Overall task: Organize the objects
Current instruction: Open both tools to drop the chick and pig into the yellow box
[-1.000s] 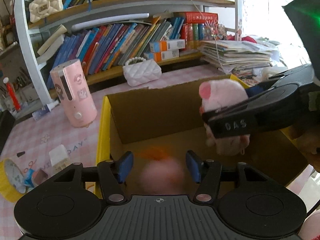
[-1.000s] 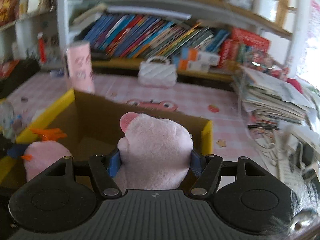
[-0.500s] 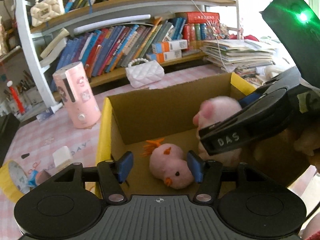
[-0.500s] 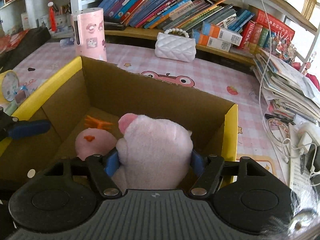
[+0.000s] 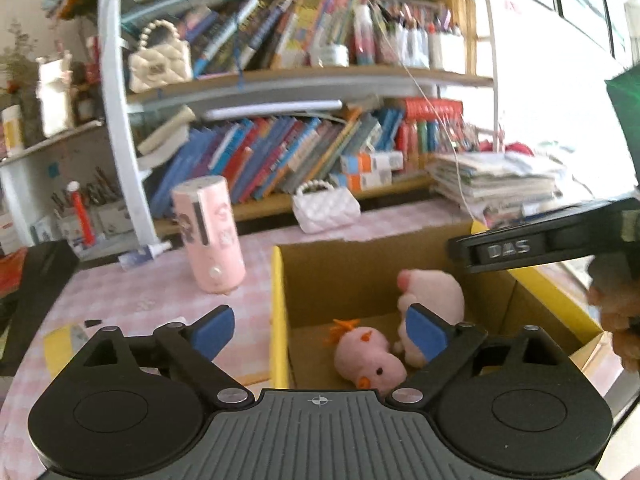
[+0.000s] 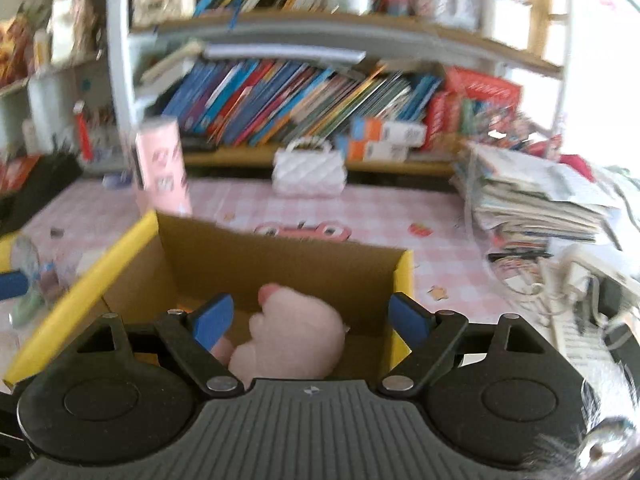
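Observation:
A cardboard box with yellow rims (image 5: 279, 312) (image 6: 404, 280) stands on the pink checked table. Inside lie a pink plush pig (image 5: 434, 290) (image 6: 296, 340) and a smaller pink plush chick with an orange comb (image 5: 368, 354). My left gripper (image 5: 320, 330) is open and empty above the box's left wall. My right gripper (image 6: 310, 320) is open and empty above the pig, which lies loose in the box. The right gripper's black body (image 5: 540, 244) shows at the right of the left wrist view.
A pink cylinder device (image 5: 210, 234) (image 6: 160, 166) stands left of the box. A white quilted handbag (image 5: 325, 210) (image 6: 309, 170) sits by the bookshelf (image 5: 280, 152). A paper stack (image 6: 536, 200) and cables lie right. A yellow tape roll (image 6: 16, 256) lies left.
My right gripper opened and let the pig drop into the box beside the chick, then rose. My left gripper opened wider and pulled up and to the left.

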### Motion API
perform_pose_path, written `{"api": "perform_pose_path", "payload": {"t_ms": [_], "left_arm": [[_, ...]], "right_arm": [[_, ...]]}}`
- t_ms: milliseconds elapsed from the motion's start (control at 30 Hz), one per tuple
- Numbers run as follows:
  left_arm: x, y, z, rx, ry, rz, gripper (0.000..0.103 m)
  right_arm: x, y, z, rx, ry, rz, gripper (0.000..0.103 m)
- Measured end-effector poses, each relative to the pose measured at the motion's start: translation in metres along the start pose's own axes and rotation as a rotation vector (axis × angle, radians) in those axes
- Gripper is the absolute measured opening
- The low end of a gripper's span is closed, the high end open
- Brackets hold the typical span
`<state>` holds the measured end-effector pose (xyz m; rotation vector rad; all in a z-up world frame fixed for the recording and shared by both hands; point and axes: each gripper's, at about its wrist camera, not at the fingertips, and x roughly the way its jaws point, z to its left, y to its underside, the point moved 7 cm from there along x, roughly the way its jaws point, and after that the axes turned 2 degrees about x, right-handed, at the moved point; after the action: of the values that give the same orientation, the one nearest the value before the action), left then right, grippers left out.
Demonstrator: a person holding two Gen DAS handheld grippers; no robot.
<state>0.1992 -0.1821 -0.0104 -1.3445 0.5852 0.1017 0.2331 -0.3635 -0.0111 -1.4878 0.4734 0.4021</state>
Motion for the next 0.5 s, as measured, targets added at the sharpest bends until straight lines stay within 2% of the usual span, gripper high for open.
{"api": "perform_pose_path", "payload": {"t_ms": [100, 233, 367, 500], "left_arm": [[-0.013, 0.002, 0.006, -0.018, 0.0, -0.018, 0.095], [-0.028, 0.013, 0.011, -0.02, 0.012, -0.021, 0.096], [-0.043, 0.025, 0.017, -0.033, 0.027, -0.012, 0.096], [-0.057, 0.039, 0.024, -0.037, 0.028, 0.009, 0.097]], "right_arm": [[-0.025, 0.001, -0.005, 0.051, 0.069, -0.058, 0.092], [-0.06, 0.014, -0.014, 0.131, 0.179, -0.105, 0.093], [-0.087, 0.034, -0.013, 0.198, 0.24, -0.107, 0.093], [-0.104, 0.057, 0.003, 0.21, 0.269, -0.068, 0.093]]}}
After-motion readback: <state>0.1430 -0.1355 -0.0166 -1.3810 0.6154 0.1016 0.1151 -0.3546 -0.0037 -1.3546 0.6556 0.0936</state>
